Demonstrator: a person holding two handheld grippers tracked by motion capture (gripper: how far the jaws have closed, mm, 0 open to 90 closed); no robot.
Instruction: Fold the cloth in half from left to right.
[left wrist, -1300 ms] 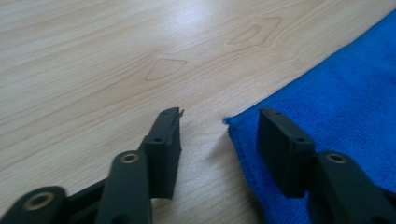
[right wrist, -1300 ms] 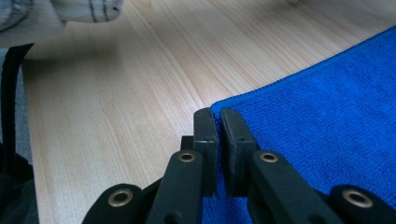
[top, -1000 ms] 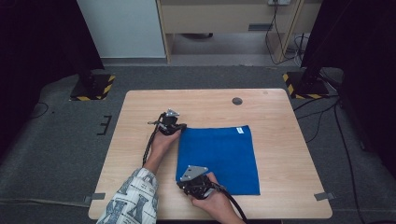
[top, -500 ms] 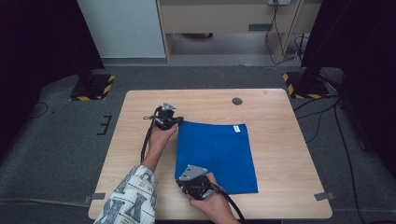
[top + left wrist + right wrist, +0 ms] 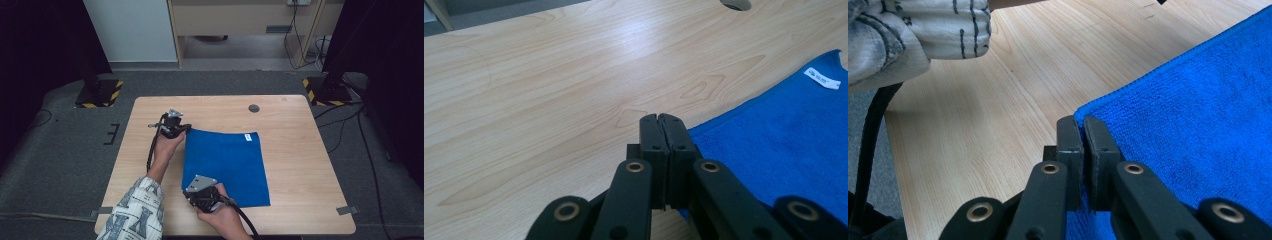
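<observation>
Blue cloth [image 5: 227, 165], white tag [image 5: 822, 78] in left gripper view.

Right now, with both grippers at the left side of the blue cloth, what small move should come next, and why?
Probably lift both corners slightly and carry them right, to fold. The left gripper looks shut on the flat blue microfibre cloth at its far-left corner, the right gripper on its near-left corner. The cloth lies flat on the light wooden table, white tag at the far right.

Overhead table [image 5: 300, 150] view; two close jaw-level cloth [image 5: 227, 165] views.
</observation>
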